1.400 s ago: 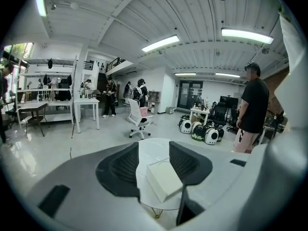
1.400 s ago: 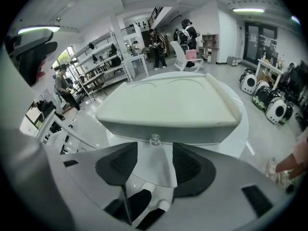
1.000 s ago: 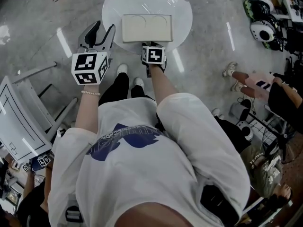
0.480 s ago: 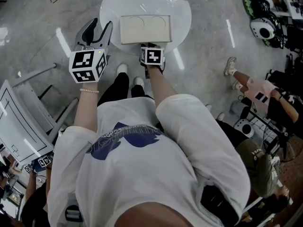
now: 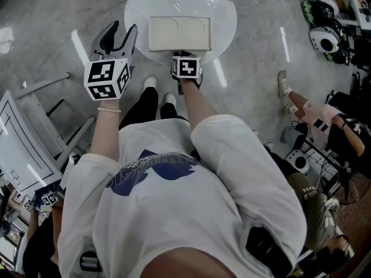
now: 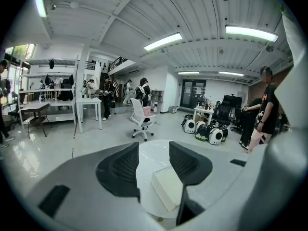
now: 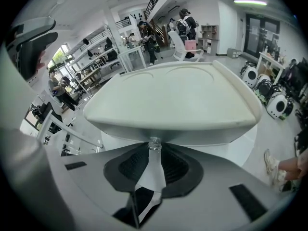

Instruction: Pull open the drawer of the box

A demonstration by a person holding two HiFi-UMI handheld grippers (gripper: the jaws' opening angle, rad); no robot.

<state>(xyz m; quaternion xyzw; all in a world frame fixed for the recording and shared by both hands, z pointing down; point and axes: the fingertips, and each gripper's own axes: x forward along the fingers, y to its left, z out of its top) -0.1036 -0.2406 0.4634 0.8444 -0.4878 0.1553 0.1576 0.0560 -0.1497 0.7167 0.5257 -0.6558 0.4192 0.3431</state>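
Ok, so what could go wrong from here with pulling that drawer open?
The fingers of the right gripper have just been closing, with the small clear knob only at their tips, so it may slip out on the pull. The left gripper hangs open beside the round table, so nothing steadies the white box; it might slide along instead of opening.

open lab-like workspace: ceiling strip lights (image 6: 163, 41), white desks (image 6: 89, 101), swivel chair (image 6: 141, 119), polished floor (image 5: 261, 39), people (image 6: 106, 97) standing about

No legible text or labels anywhere
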